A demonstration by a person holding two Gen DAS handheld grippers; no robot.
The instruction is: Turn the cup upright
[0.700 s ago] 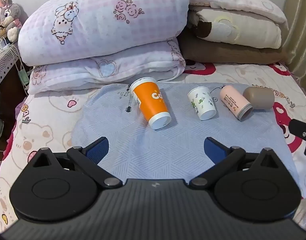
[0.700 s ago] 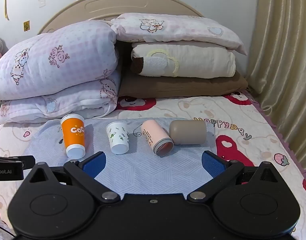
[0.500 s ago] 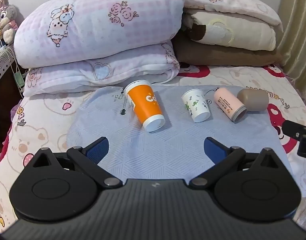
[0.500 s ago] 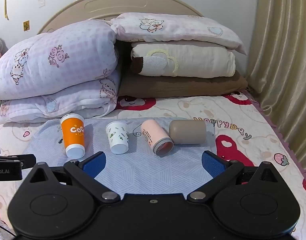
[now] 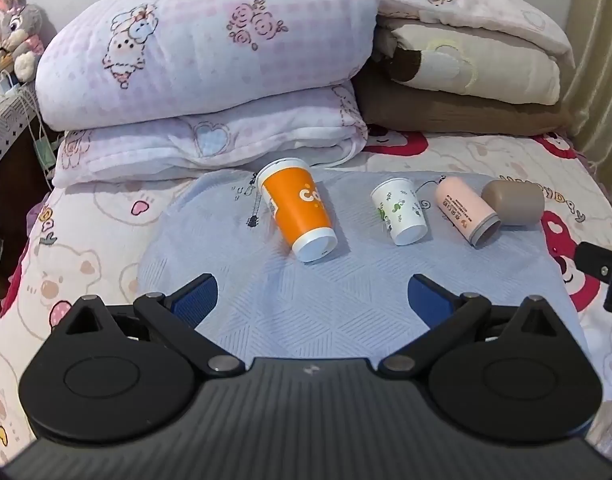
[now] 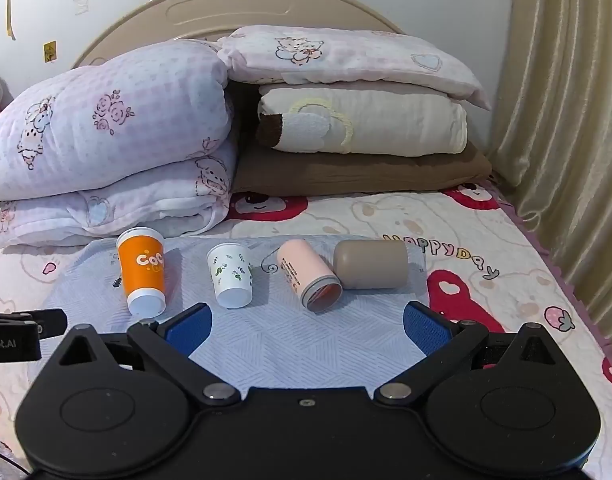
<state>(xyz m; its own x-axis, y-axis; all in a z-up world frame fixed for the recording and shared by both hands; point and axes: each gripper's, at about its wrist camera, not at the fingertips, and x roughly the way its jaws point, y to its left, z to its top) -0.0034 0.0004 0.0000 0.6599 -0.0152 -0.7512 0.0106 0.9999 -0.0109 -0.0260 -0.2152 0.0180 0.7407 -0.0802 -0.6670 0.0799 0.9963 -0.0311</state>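
Several cups lie on their sides in a row on a light blue mat (image 5: 306,300) (image 6: 289,344) on the bed. From left to right: an orange cup (image 5: 297,210) (image 6: 142,270), a white cup with green leaves (image 5: 400,212) (image 6: 230,274), a pink cup (image 5: 464,212) (image 6: 308,274) and a taupe cup (image 5: 514,202) (image 6: 370,264). My left gripper (image 5: 312,294) is open and empty, in front of the orange cup. My right gripper (image 6: 306,326) is open and empty, in front of the pink cup.
Stacked pillows and folded quilts (image 5: 209,52) (image 6: 362,120) stand right behind the cups. A curtain (image 6: 566,120) hangs at the right of the bed. A bedside stand with a plush toy (image 5: 17,28) is at the far left.
The left gripper has drawn back and drifted slightly, so the cups look a little farther off. The right gripper has barely moved. The cups have not moved.
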